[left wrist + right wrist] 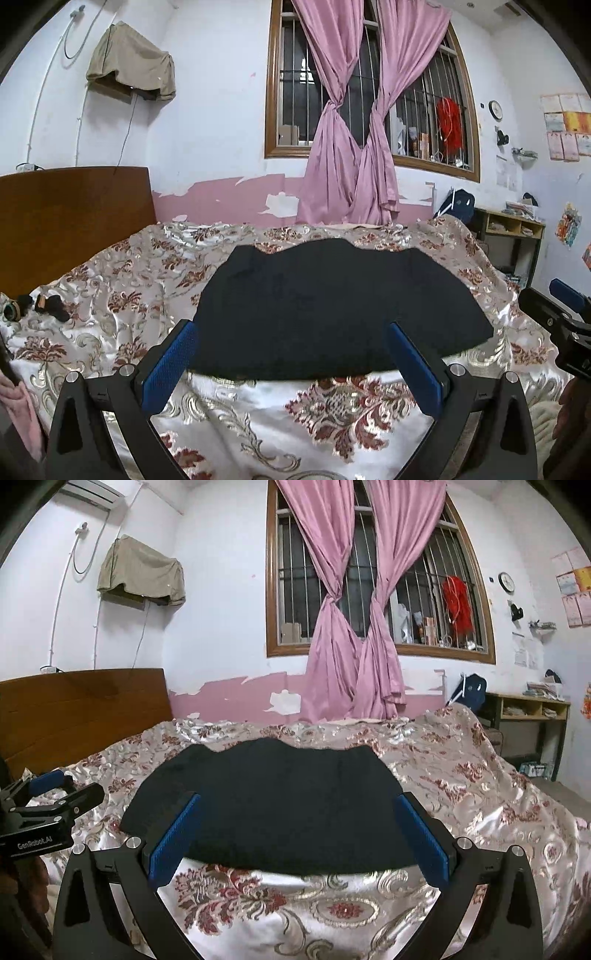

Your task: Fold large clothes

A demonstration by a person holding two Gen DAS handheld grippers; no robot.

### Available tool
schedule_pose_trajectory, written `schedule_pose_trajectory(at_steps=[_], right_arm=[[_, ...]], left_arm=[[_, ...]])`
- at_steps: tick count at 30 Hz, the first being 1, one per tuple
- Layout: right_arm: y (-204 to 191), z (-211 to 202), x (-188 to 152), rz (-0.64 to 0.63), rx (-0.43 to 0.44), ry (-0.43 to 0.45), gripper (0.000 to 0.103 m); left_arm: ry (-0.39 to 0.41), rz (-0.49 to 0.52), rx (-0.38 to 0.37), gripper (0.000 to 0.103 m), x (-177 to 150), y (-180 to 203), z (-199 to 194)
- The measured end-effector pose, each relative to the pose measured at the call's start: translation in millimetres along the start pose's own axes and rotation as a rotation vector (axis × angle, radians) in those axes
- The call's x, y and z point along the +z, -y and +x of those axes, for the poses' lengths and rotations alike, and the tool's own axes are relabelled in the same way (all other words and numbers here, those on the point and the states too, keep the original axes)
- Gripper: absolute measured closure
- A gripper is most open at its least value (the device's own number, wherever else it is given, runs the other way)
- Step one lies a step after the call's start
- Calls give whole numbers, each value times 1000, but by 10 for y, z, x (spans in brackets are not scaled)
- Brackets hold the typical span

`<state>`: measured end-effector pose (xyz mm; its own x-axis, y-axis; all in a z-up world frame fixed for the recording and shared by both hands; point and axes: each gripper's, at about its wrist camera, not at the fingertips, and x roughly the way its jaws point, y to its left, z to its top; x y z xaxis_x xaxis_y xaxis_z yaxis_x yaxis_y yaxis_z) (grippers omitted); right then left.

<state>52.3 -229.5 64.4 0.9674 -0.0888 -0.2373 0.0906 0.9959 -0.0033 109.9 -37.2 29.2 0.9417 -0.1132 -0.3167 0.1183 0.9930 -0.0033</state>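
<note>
A dark navy garment (332, 306) lies folded into a flat, roughly rectangular pile on the floral bedspread (332, 413); the right wrist view shows the same garment (280, 805) from slightly further right. My left gripper (291, 332) hovers open just in front of its near edge, blue pads wide apart, holding nothing. My right gripper (299, 805) is likewise open before the near edge, with empty fingers. Each gripper shows in the other's view: the right gripper (565, 314) at the right edge, the left gripper (51, 794) at the left edge.
A wooden headboard (70, 218) stands at the left. Small dark items (48, 306) lie on the bedspread near it. Pink curtains (351, 147) hang over a barred window behind the bed. A desk with shelves (513, 229) stands at the right. A hand (569, 410) shows at the right edge.
</note>
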Motion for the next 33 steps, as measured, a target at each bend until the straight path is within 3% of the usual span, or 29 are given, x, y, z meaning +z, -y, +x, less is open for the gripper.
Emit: schedule_pose_trajectory(at_steps=[18, 33], right_arm=[[-129, 64, -399, 15, 44, -101, 2], [-138, 107, -591, 9, 37, -128, 2]], left_arm=[[-51, 25, 37, 0, -299, -41, -83], [-63, 21, 62, 0, -431, -102, -91]])
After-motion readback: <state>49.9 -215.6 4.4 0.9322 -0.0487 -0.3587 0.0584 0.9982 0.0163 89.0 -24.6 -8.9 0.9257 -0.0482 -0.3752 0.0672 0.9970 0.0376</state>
